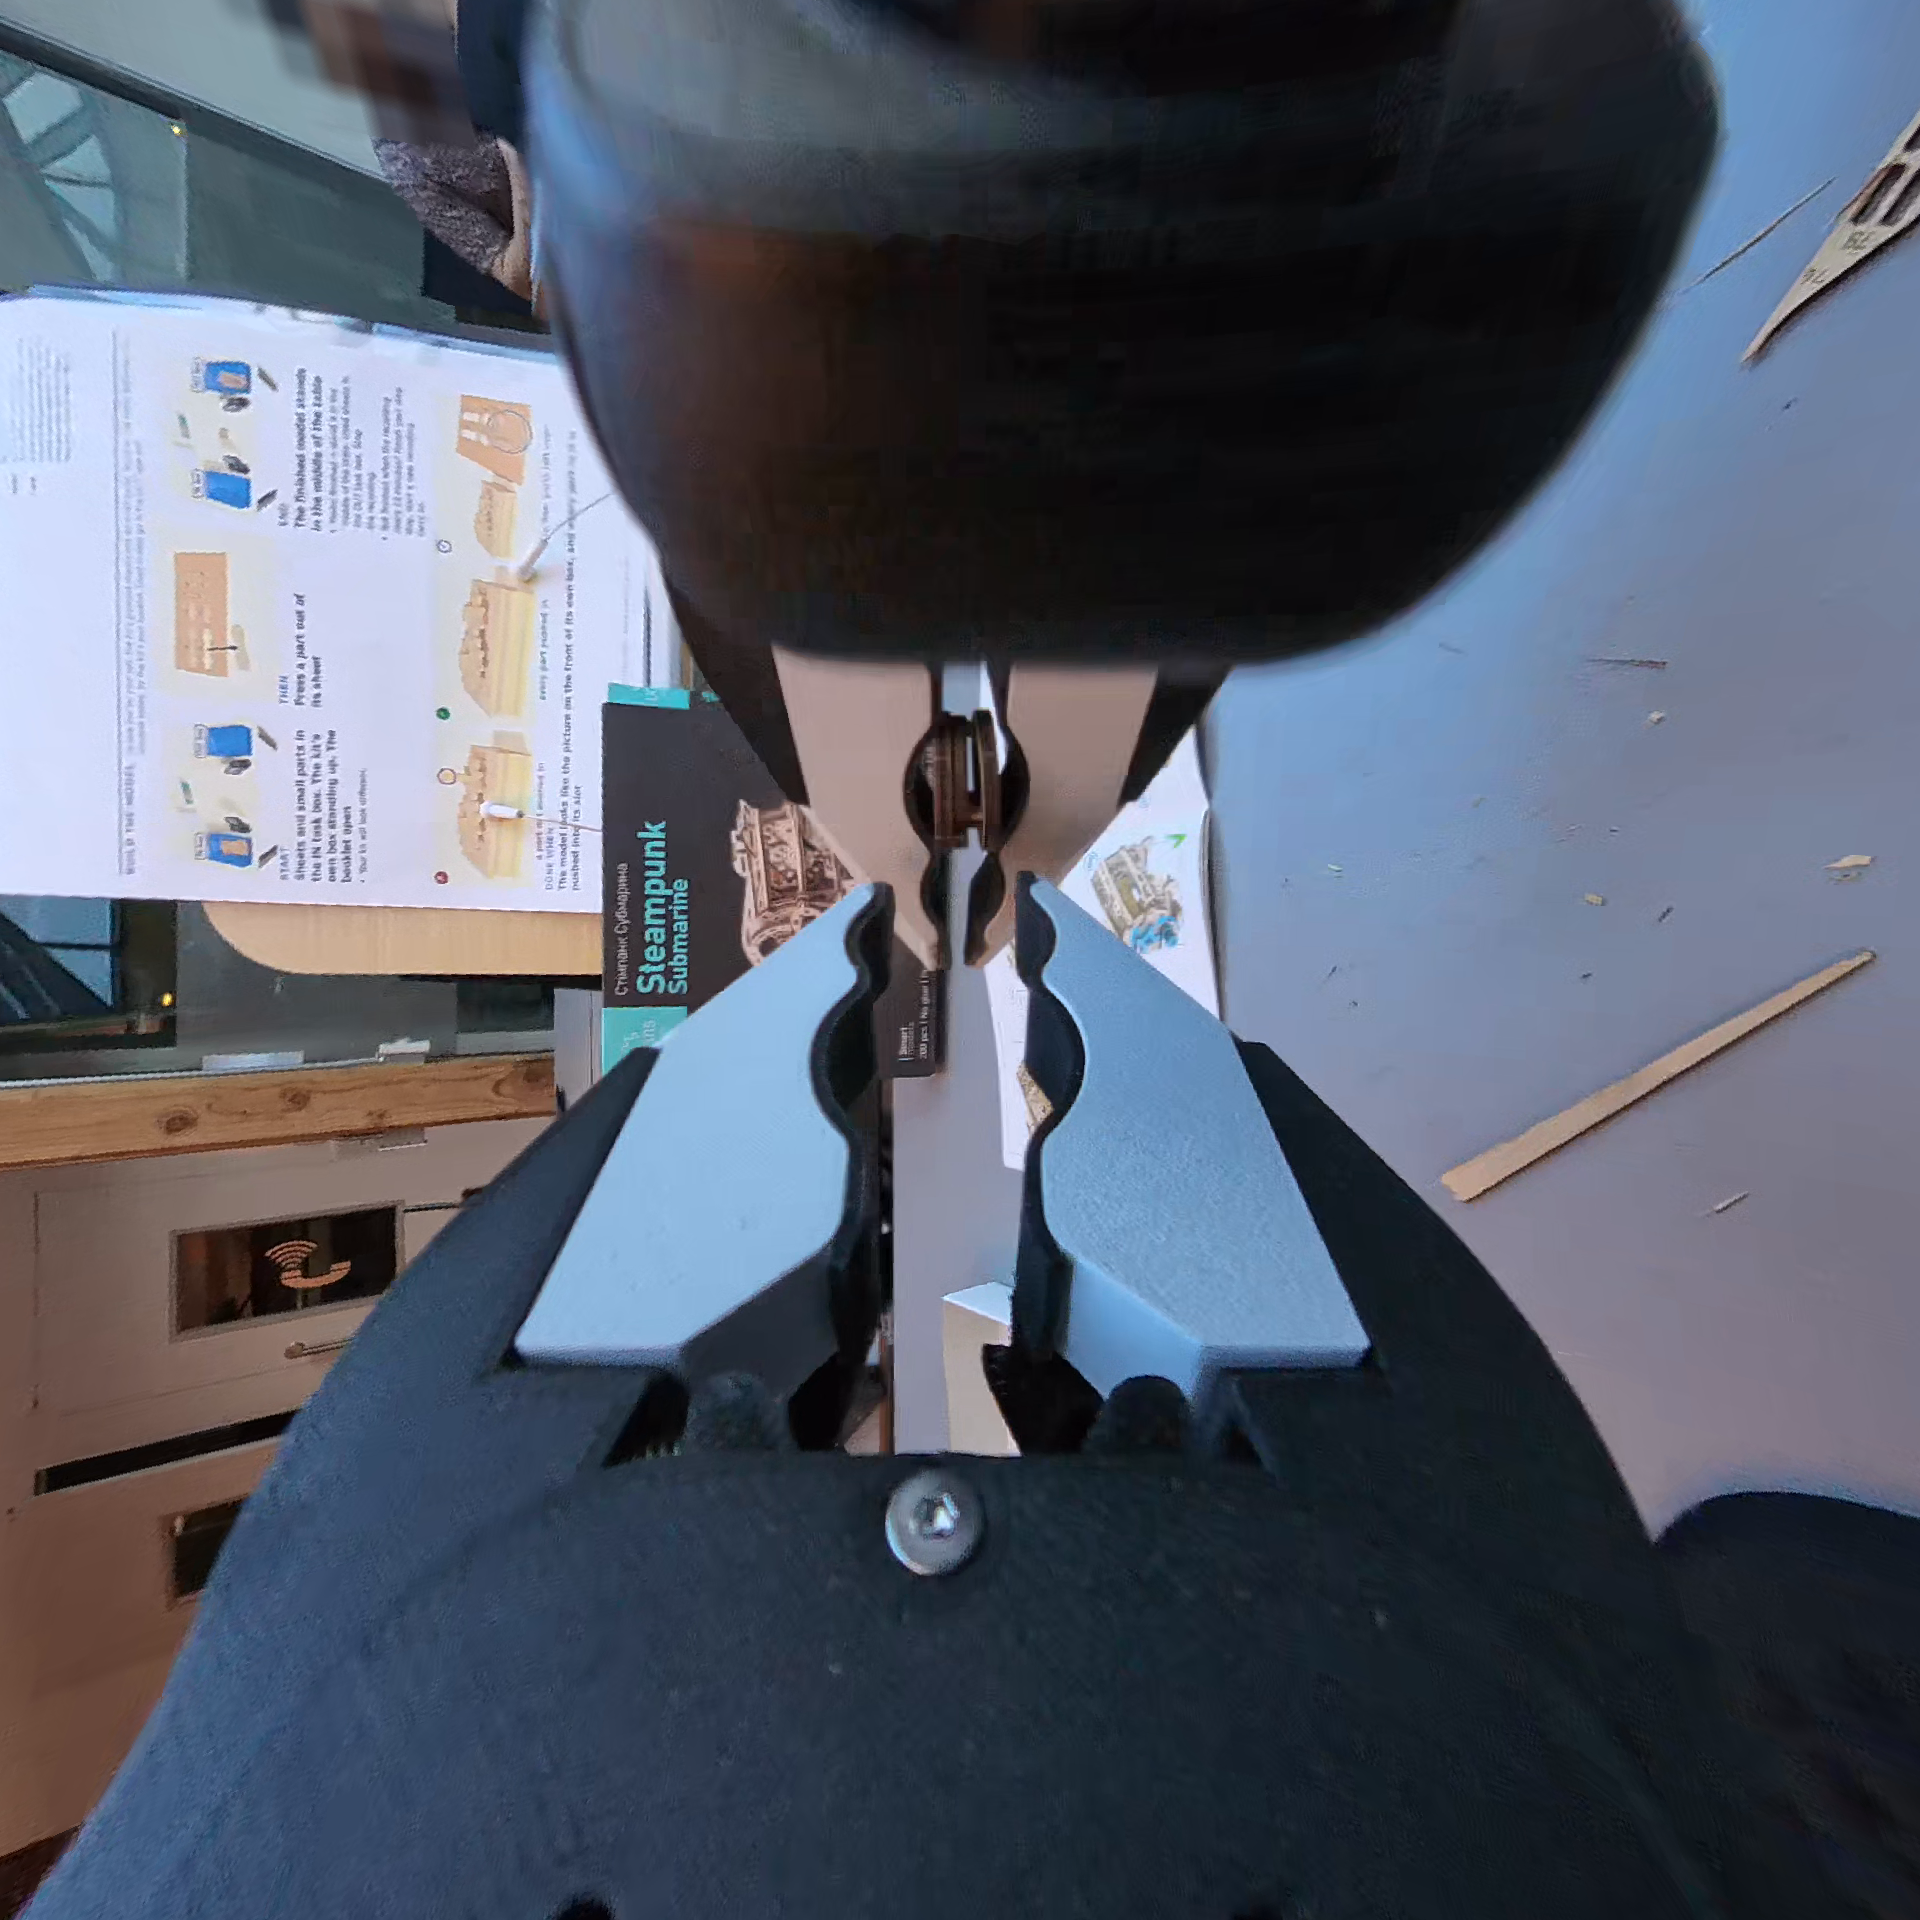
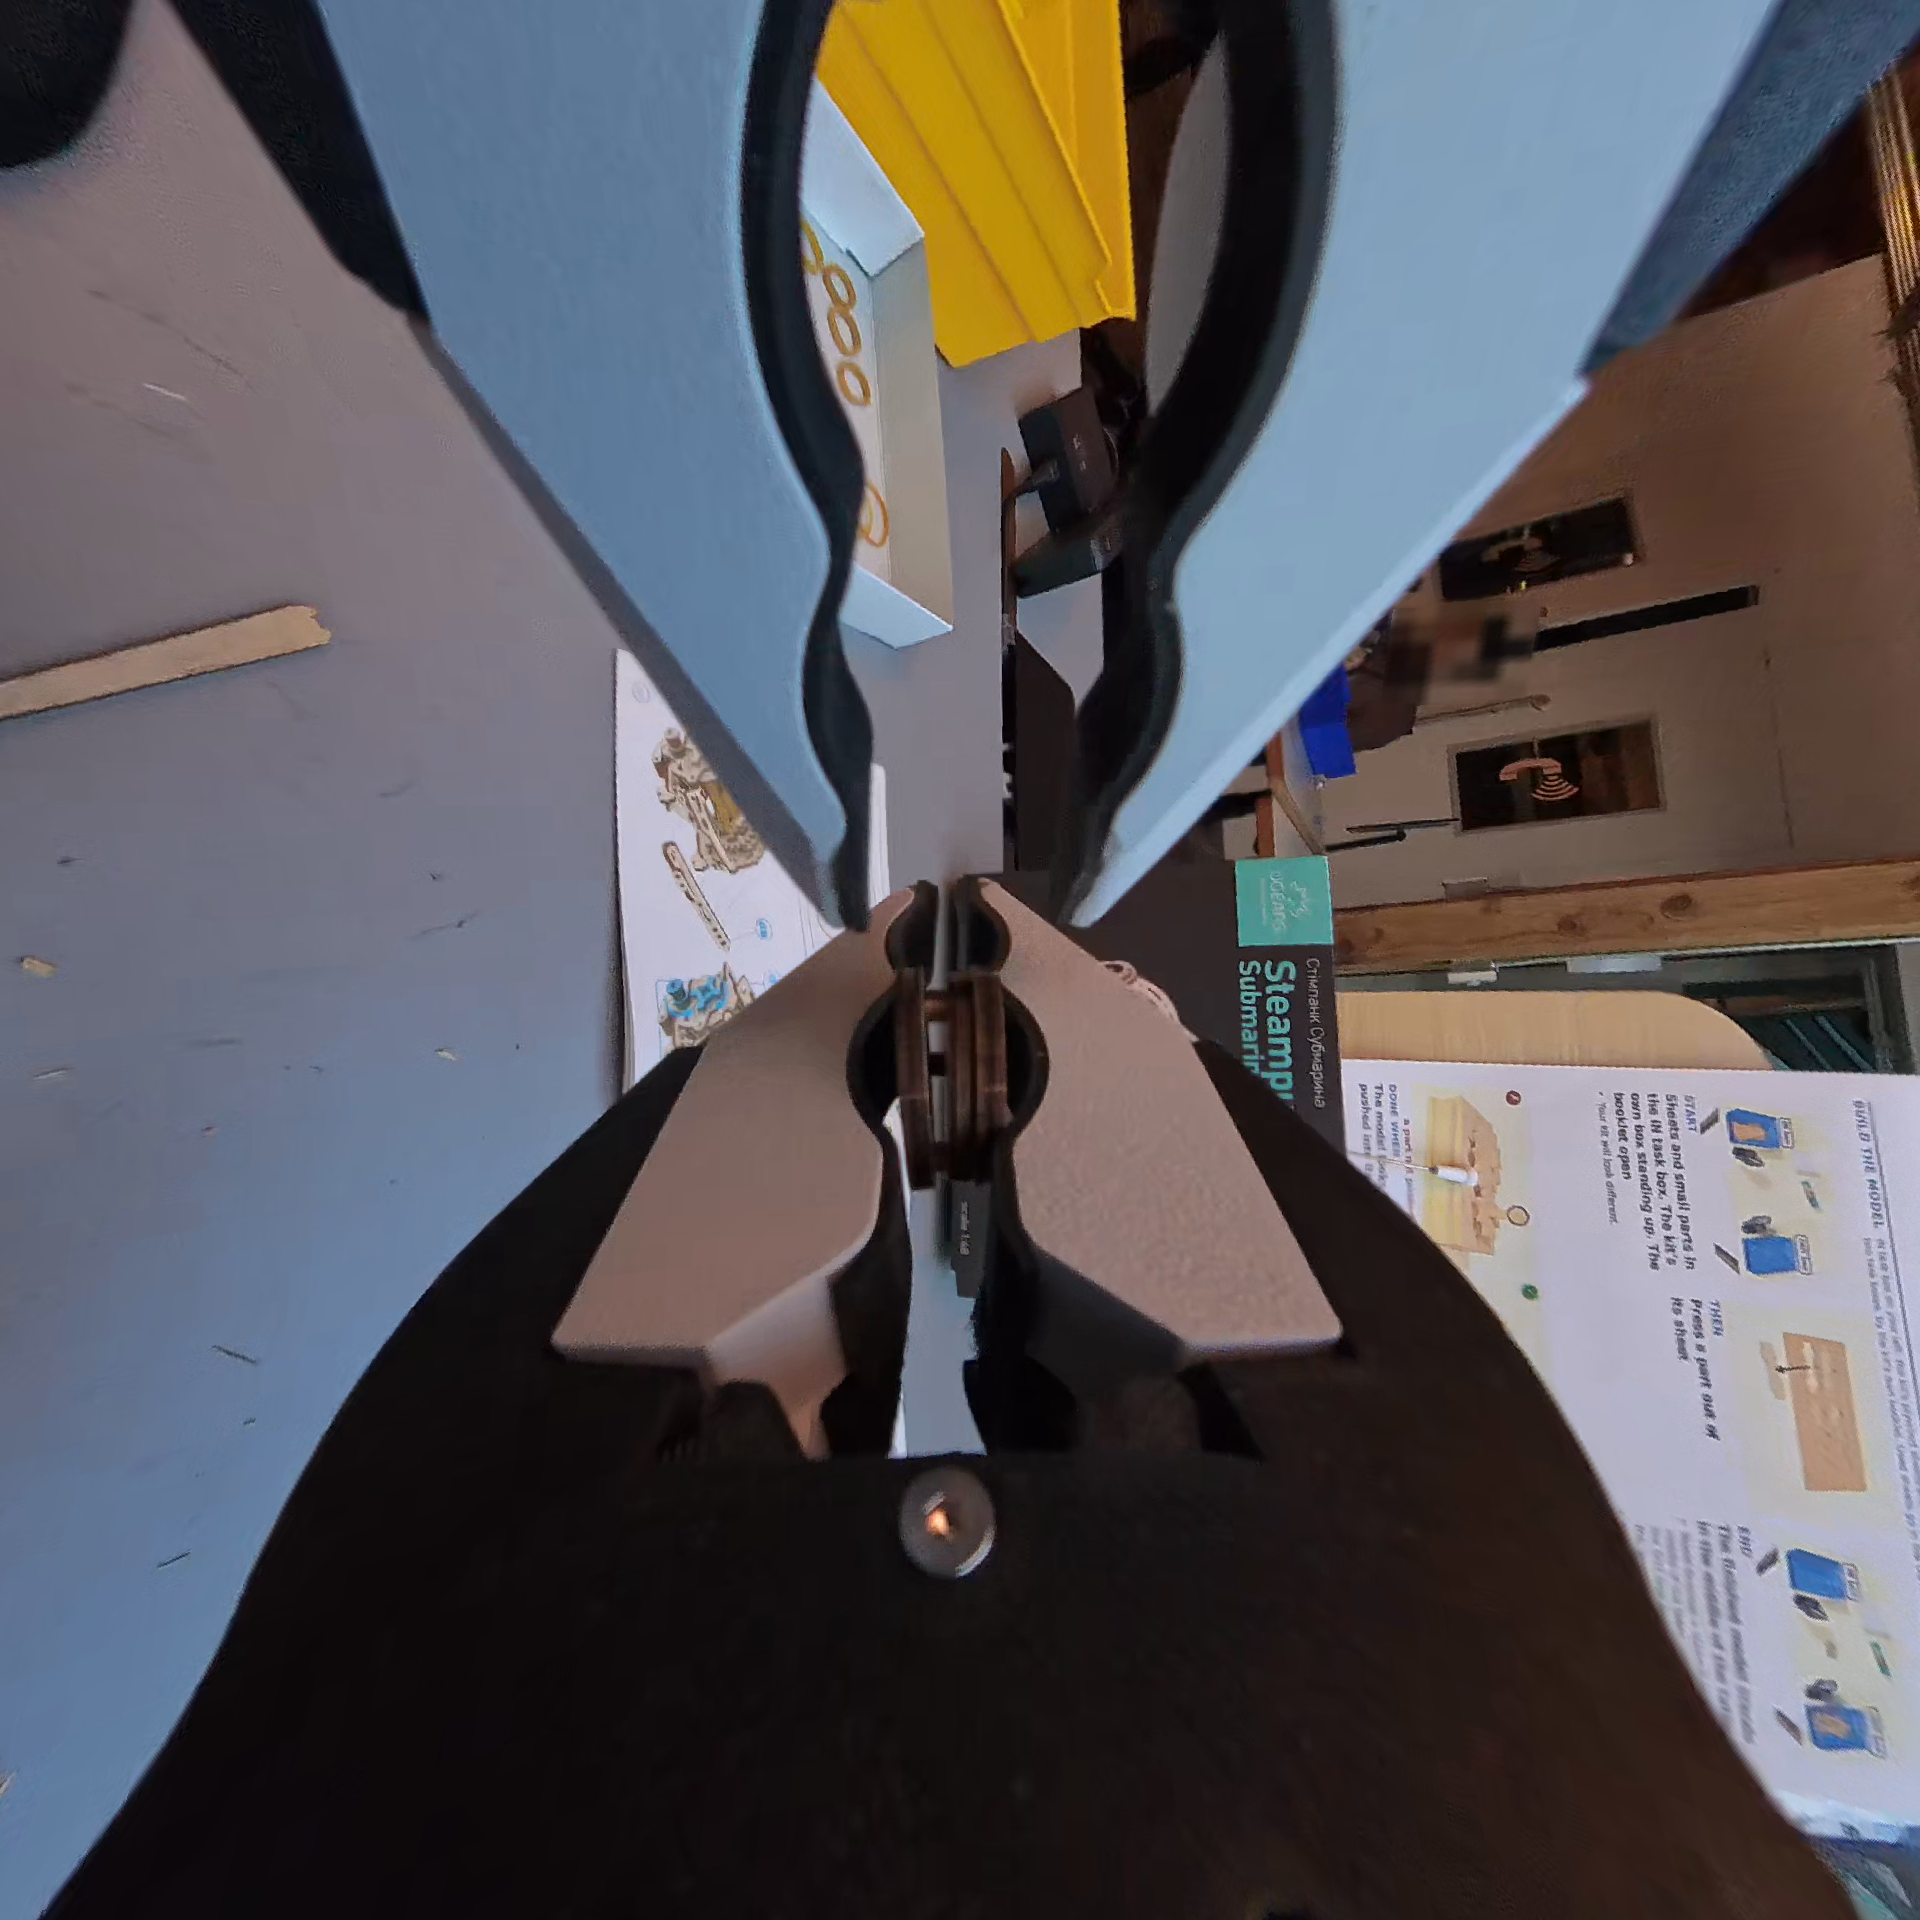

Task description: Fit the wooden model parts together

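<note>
My right gripper (image 2: 948,894) is shut on a small round wooden part (image 2: 951,1070), a pair of dark discs joined by a short hub, held edge-on in the rounded notch of the jaws. In the left wrist view the same part (image 1: 961,774) shows in the right gripper (image 1: 961,935), which comes in from above, tip to tip with mine. My left gripper (image 1: 954,904) is open and empty, its fingertips just short of the right gripper's tips. In the right wrist view the left gripper (image 2: 966,920) comes down from the top with its jaws spread on either side of the right gripper's tips.
Both grippers are above a grey table (image 1: 1558,727) strewn with wood chips. A thin wooden strip (image 1: 1662,1070) and a sheet offcut (image 1: 1849,239) lie on it. A black kit box (image 1: 707,831), an open booklet (image 2: 707,862), a printed instruction sheet (image 2: 1662,1351), a white box (image 2: 904,436) of rubber bands and a yellow bin (image 2: 997,156) are nearby. Across from one pair of fingers to the other is roughly 5 cm.
</note>
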`<state>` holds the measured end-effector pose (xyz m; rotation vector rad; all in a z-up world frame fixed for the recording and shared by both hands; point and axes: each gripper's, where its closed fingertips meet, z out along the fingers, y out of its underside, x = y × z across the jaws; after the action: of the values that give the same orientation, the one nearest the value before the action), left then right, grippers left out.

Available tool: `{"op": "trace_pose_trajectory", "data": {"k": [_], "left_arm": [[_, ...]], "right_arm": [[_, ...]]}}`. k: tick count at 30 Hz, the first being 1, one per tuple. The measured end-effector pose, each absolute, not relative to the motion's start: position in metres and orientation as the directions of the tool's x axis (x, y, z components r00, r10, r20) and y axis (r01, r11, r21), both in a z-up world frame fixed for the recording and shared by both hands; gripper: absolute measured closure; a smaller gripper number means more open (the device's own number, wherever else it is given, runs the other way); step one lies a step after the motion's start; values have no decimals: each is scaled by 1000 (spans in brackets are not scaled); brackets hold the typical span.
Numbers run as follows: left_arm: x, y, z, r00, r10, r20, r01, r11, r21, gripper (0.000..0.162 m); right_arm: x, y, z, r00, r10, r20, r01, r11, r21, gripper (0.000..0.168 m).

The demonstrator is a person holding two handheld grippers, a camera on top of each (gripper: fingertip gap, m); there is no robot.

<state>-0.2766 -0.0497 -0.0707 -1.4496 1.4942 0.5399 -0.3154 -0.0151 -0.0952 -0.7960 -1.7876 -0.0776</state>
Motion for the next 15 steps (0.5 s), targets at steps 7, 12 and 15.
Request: {"op": "trace_pose_trajectory", "data": {"k": [7,12,15], "left_arm": [[-255,-60,-61,147,-509,-848,-842,385,-377,147],[-253,-62,-57,156,-502,-851,-809,429,-401,150],[-254,-62,-60,149,-520,-841,-812,421,-404,152]], "right_arm": [[-318,-38,-88,-169,581,796,392,781,-487,164],[-317,-45,-83,-177,635,752,317,760,-568,164],[-318,-45,-87,-190,623,759,325,769,-550,162]]}}
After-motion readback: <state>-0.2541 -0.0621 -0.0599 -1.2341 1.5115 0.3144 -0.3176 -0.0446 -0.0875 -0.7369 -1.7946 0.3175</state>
